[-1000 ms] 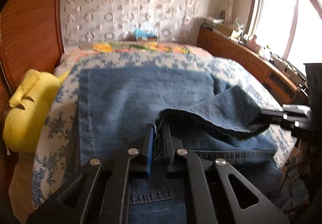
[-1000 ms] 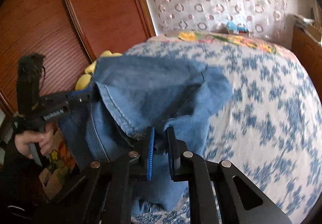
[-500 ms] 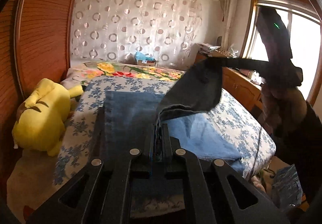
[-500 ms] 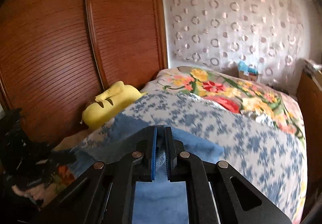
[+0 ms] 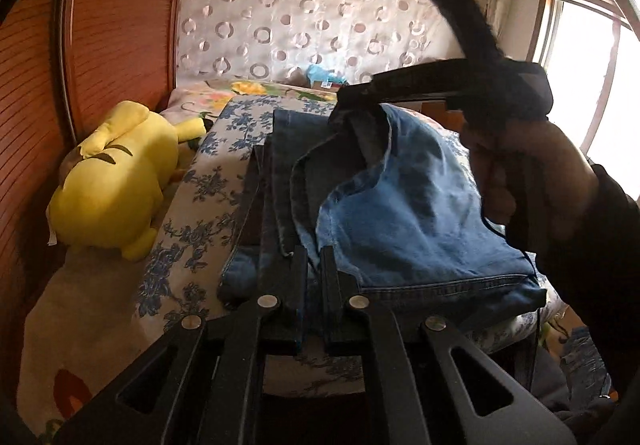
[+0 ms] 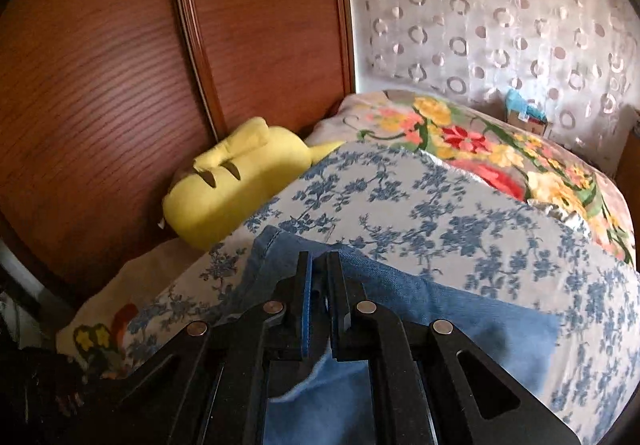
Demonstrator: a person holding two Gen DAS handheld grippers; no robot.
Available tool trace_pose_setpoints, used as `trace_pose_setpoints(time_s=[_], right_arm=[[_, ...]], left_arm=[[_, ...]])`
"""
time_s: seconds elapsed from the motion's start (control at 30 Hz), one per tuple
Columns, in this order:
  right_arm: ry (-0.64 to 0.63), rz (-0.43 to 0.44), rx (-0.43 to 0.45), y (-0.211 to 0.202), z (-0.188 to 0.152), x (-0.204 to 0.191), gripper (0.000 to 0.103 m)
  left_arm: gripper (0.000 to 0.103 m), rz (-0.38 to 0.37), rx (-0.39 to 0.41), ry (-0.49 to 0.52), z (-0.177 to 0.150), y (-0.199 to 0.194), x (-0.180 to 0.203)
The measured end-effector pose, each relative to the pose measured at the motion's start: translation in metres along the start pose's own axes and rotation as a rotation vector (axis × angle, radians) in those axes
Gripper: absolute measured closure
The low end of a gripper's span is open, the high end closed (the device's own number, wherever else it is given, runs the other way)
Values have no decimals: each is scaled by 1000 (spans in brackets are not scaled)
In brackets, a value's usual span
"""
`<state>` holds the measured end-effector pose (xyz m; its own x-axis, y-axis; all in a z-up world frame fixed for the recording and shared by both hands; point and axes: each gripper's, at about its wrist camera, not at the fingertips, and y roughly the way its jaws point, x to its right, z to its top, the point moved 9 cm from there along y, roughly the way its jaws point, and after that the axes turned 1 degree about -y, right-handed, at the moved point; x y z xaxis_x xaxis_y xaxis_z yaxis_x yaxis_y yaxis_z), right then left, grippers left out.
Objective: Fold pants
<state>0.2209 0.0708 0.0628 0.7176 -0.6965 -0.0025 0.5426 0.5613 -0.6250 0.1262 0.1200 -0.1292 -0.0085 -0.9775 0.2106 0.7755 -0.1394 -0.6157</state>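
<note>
Blue denim pants lie partly folded on the bed, one layer lifted and draped over the rest. My left gripper is at the near edge, shut on a denim edge. In the left wrist view my right gripper, held by a hand, hangs over the far part of the pants and pinches a raised corner of cloth. In the right wrist view that right gripper is shut on the denim, and the pants spread below it on the blue-flowered sheet.
A yellow plush toy lies along the bed's left side against the wooden wardrobe. A bright flowered quilt covers the bed's far end. A window is at the right, and the bed's edge drops off near the hand.
The right gripper has lifted its corner of the pants from the bed's right edge and carried it up and across toward the far left. The left gripper has shifted with its denim edge.
</note>
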Motion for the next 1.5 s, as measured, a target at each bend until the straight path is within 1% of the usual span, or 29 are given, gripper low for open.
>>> trace_pose_setpoints(time_s=[0.07, 0.13, 0.17, 0.2, 0.23, 0.3, 0.33, 0.37, 0.4, 0.47, 0.53, 0.57, 0.6, 0.7, 0.8, 0.93, 1.03, 1.13, 1.23, 1.4, 1.5], right_arm=[[-7, -27, -12, 7, 7, -1, 96], [-15, -43, -14, 5, 16, -1, 85], [-17, -44, -9, 2, 18, 1, 82], [-18, -36, -1, -2, 21, -4, 72], [-20, -25, 11, -4, 22, -7, 66], [-25, -29, 32, -15, 20, -6, 61], [-30, -35, 37, -18, 18, -4, 61], [-34, -40, 45, -22, 16, -4, 61], [-34, -42, 54, -29, 12, -1, 61], [-37, -41, 62, -40, 4, 4, 60], [-45, -52, 63, -53, -9, 13, 60], [-49, -59, 62, -58, -15, 16, 60], [-50, -70, 58, -64, -24, 21, 59], [-38, -91, 51, -85, -50, 38, 59], [-13, -165, 64, -106, -74, 56, 59], [47, -186, 54, -128, -110, 69, 59], [69, -188, 47, -140, -132, 69, 58], [84, -189, 30, -142, -148, 66, 57], [123, -170, 16, -134, -159, 67, 56], [171, -190, -4, -122, -170, 75, 56], [203, -162, -11, -115, -175, 70, 56]], left_arm=[[96, 6, 1, 3, 0, 0, -1], [96, 17, -1, 10, 0, 0, -2], [96, 25, -2, 15, -1, 0, -2], [96, 34, -5, 19, -1, 1, -2], [95, 40, -7, 19, -1, 2, -2], [79, 58, -12, 15, -2, 5, -4], [76, 61, -14, 15, -2, 6, -4], [69, 59, -16, 15, -2, 8, -4], [58, 58, -16, 15, -1, 8, -3], [55, 53, -8, 16, 0, 8, -2], [47, 40, -11, 18, 1, 8, 1], [34, 38, -10, 18, 1, 7, 2], [26, 34, -3, 15, 2, 7, 3], [25, 10, 2, -6, 4, 7, 7], [25, 19, 6, -15, 5, 12, 10], [25, 18, 13, -16, 6, 16, 20], [25, 14, 15, -7, 7, 19, 27], [25, 16, 10, 5, 6, 22, 33], [25, 18, 3, 21, 3, 23, 38], [25, 31, -13, 47, -5, 30, 40], [25, 34, -32, 39, -12, 37, 37]])
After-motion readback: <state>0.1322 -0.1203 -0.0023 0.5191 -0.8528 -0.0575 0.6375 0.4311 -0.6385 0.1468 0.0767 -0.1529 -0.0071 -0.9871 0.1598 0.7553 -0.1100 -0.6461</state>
